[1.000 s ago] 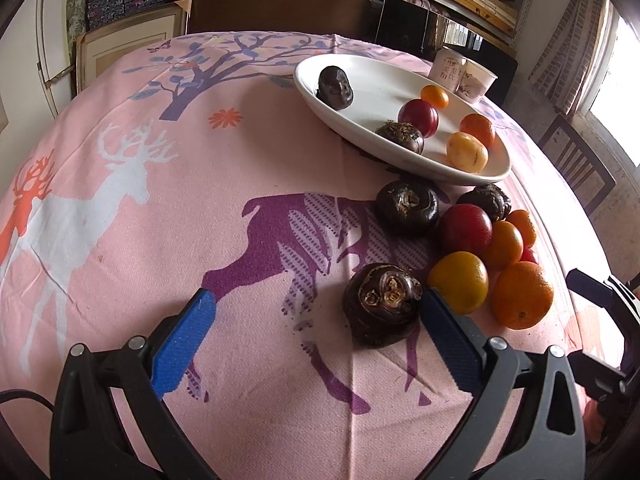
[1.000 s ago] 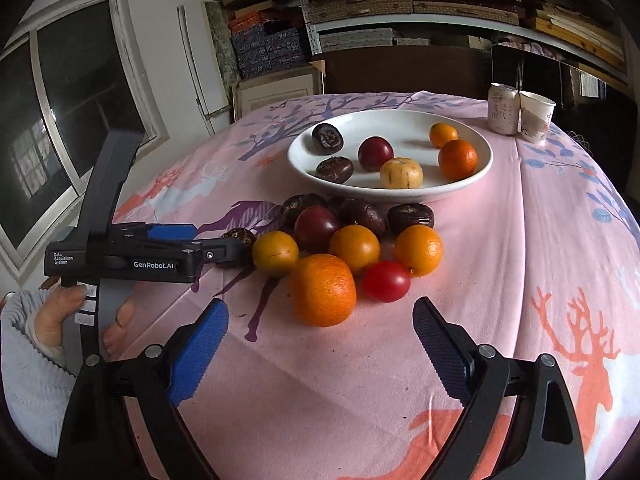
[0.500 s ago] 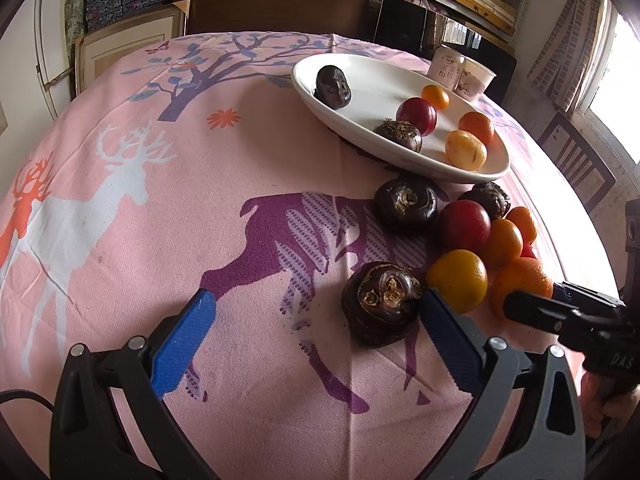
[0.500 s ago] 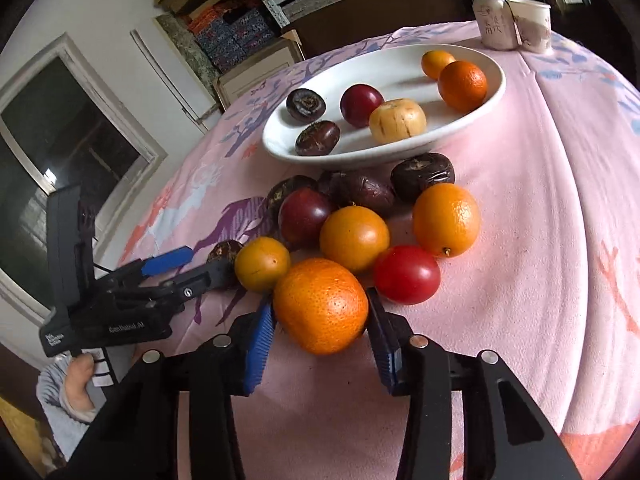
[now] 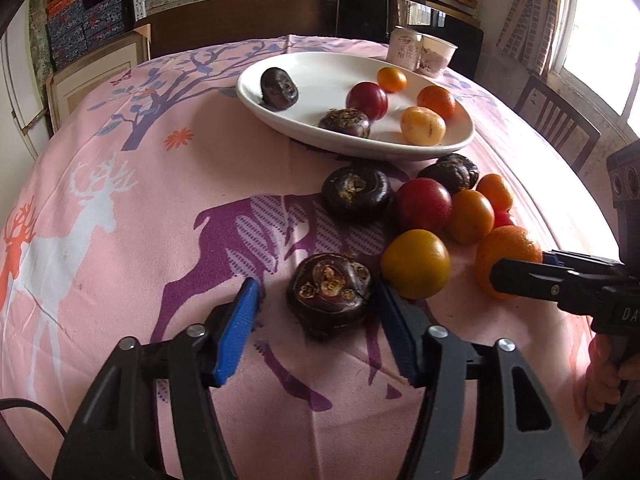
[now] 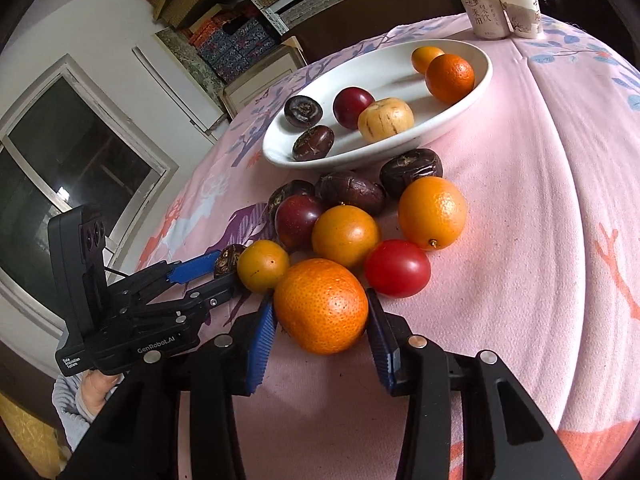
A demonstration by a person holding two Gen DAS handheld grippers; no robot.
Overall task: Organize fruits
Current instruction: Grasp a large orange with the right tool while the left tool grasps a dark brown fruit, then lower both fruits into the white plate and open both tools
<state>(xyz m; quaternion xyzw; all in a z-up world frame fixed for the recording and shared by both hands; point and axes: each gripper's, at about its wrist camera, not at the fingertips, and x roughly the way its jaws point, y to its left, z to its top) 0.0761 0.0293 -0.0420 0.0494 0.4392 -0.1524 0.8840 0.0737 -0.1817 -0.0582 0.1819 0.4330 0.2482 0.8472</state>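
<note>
A white oval plate (image 5: 304, 128) (image 6: 472, 92) holds several fruits. More fruits lie in a cluster on the pink tablecloth in front of it. My left gripper (image 5: 316, 312) is partly closed around a dark brown water chestnut (image 5: 330, 294) on the cloth; its right pad touches it, the left pad stands apart. My right gripper (image 6: 322, 320) is shut on a large orange (image 6: 320, 304), which rests on the cloth. That orange also shows in the left wrist view (image 5: 508, 252).
Two paper cups (image 6: 500, 10) stand behind the plate. A wooden chair (image 5: 556, 124) is at the table's far right. Yellow (image 5: 416, 262), red (image 6: 396, 268) and dark fruits crowd close to both grippers. The table edge curves away near the left gripper.
My right gripper moved forward and closed on the large orange. My left gripper's jaws narrowed around the water chestnut.
</note>
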